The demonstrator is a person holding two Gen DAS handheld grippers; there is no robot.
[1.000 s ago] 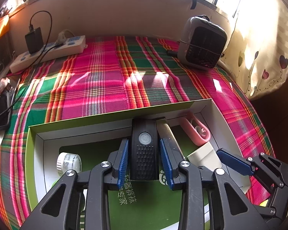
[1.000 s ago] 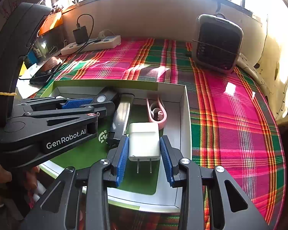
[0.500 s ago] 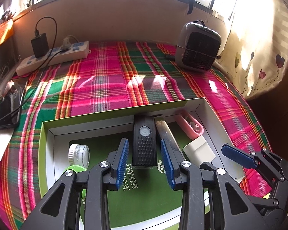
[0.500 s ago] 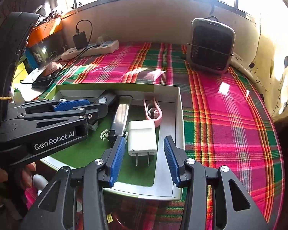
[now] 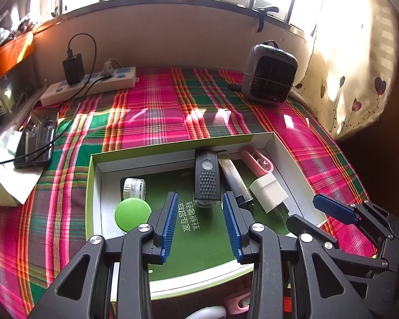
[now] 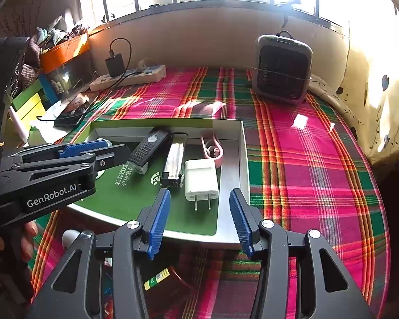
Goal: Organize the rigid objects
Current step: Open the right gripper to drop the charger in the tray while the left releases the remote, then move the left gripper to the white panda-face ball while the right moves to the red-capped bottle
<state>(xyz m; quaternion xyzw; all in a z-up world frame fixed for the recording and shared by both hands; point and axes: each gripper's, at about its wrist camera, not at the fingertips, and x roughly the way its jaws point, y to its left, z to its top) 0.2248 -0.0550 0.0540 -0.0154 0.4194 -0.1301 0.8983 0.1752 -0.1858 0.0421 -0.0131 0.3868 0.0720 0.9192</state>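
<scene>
A shallow green-and-white box (image 5: pixel 93 186) (image 6: pixel 242 164) lies on the plaid cloth. In it lie a black bike light (image 5: pixel 206 179) (image 6: pixel 147 150), a silvery tube (image 5: pixel 234 178) (image 6: pixel 174 160), a pink clip (image 5: pixel 258 158) (image 6: pixel 212 148), a white plug charger (image 5: pixel 270 191) (image 6: pixel 200 179), a small clear-topped jar (image 5: pixel 133 187) and a green round lid (image 5: pixel 133 214). My left gripper (image 5: pixel 199 210) is open and empty, just behind the bike light. My right gripper (image 6: pixel 199 210) is open and empty, just behind the charger's prongs.
A grey fan heater (image 5: pixel 270 74) (image 6: pixel 283 69) stands at the back right. A power strip (image 5: pixel 90 86) with a black adapter lies at the back left, a phone (image 5: pixel 36 139) on the left. Small items lie near the box's front edge (image 5: pixel 234 304).
Both grippers let go and opened, then drew back and rose. The bike light and the charger stay lying in the box.
</scene>
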